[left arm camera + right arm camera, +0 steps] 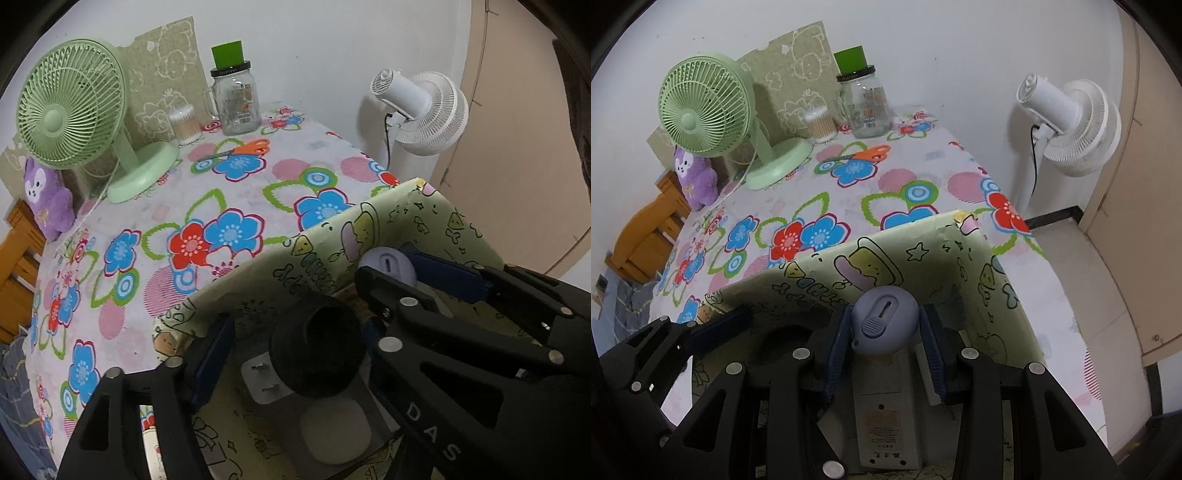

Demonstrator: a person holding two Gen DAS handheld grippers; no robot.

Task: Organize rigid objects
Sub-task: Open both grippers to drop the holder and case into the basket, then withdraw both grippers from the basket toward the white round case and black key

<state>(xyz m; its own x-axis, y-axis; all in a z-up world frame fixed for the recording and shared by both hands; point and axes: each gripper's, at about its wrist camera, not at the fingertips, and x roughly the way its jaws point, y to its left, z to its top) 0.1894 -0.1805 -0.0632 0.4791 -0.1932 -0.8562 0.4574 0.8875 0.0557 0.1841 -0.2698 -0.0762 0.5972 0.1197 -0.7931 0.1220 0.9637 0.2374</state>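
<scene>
I am working in a home bedroom: a flowered cloth is covering the desk (pixel 923 177), a green fan (pixel 705 107) is standing on it, and beside that fan a purple plush toy (pixel 696 177) is sitting.

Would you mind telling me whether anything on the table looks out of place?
The orange-handled scissors lie loose on the tablecloth, away from the box where the other small items are gathered. A green cup sits upside down on the jar, which looks odd.

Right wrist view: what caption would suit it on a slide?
Right gripper clamps a lavender round gadget over the cartoon-print box on a floral tablecloth.
</scene>
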